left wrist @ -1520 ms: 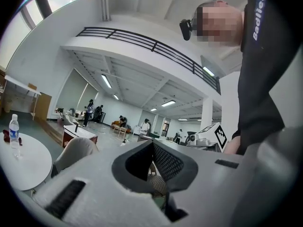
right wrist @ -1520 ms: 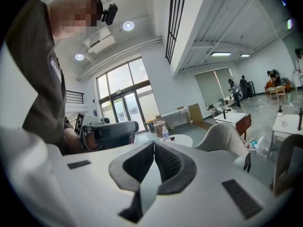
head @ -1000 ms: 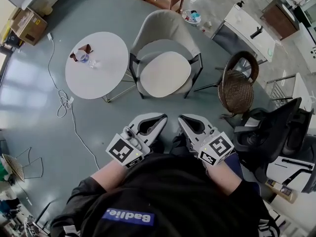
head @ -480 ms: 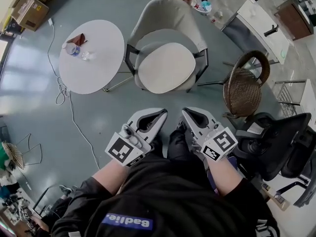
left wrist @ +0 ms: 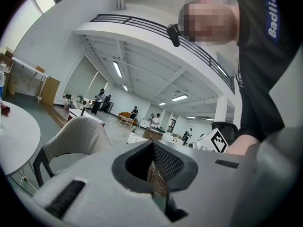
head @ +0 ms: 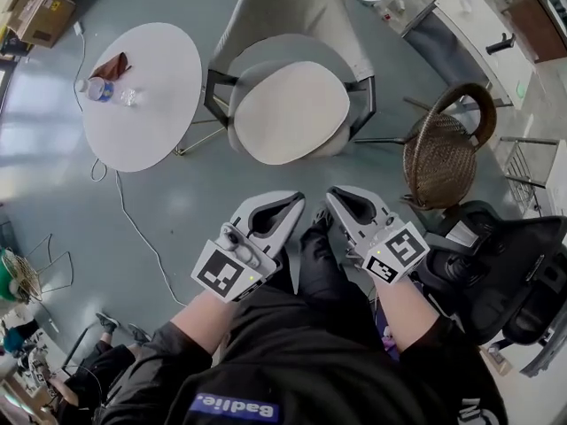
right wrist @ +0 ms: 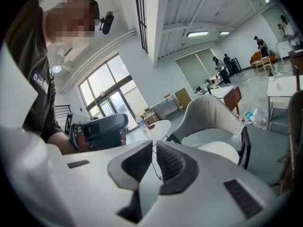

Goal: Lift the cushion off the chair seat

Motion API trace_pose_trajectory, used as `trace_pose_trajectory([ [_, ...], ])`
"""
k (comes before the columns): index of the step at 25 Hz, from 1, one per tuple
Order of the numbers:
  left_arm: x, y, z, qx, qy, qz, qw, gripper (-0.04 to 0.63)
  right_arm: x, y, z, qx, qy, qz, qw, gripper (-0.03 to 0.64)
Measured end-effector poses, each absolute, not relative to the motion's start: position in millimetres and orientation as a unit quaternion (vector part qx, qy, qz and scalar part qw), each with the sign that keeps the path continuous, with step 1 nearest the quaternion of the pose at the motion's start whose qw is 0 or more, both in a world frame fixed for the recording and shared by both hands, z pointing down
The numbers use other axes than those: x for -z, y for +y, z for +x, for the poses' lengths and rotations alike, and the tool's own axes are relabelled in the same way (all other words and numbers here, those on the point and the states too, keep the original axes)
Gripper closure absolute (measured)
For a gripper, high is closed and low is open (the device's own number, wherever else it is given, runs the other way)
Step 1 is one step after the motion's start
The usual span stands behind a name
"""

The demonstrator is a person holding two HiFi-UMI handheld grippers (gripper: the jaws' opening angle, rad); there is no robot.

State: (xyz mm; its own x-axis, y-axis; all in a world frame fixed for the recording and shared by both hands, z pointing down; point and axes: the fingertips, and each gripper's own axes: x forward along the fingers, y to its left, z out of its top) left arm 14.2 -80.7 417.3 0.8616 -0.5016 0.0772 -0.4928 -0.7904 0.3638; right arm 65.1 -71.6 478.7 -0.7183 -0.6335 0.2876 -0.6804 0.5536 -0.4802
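Observation:
A beige oval cushion (head: 292,112) lies flat on the seat of a grey-beige armchair (head: 297,11) with dark legs. Both grippers are held close to the person's body, side by side, well short of the chair and touching nothing. My left gripper (head: 283,201) has its jaws together with nothing between them. The right gripper (head: 340,195) is also shut and empty. The right gripper view shows the cushion (right wrist: 218,151) and armchair (right wrist: 208,110) ahead beyond the jaws. In the left gripper view only the chair back (left wrist: 78,134) shows; the cushion is hidden behind the gripper body.
A round white table (head: 146,113) stands left of the chair, with a water bottle (head: 94,88) and a brown item (head: 112,65) on it. A wicker chair (head: 441,156) and a black office chair (head: 509,268) stand at the right. A cable (head: 133,228) runs across the floor.
The chair and table have drawn closer and larger in the head view. Both grippers have stayed shut and side by side in front of the body, sinking a little.

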Motion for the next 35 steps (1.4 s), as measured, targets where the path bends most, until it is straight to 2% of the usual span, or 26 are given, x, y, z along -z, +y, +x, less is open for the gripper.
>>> trace_pose_trajectory([
  [9,-466,-107,21,-0.005,-0.281,0.940,0.190,0.583,-557,-85,76,-0.335,-0.873,0.353,0.034,0.582],
  [13,-486,-116,20,-0.011,-0.293,0.937,0.191,0.583,-591,-88,76,-0.364,-0.866,0.341,0.032,0.513],
  [21,-524,-127,20,-0.019,-0.291,0.938,0.186,0.583,-667,-107,82,-0.429,-0.830,0.356,0.016,0.485],
  [31,-556,-141,21,-0.016,-0.279,0.942,0.186,0.583,-785,-124,101,-0.566,-0.736,0.370,-0.038,0.377],
  [35,-569,-139,23,-0.020,-0.270,0.943,0.194,0.583,-820,-129,108,-0.597,-0.709,0.372,-0.047,0.358],
])
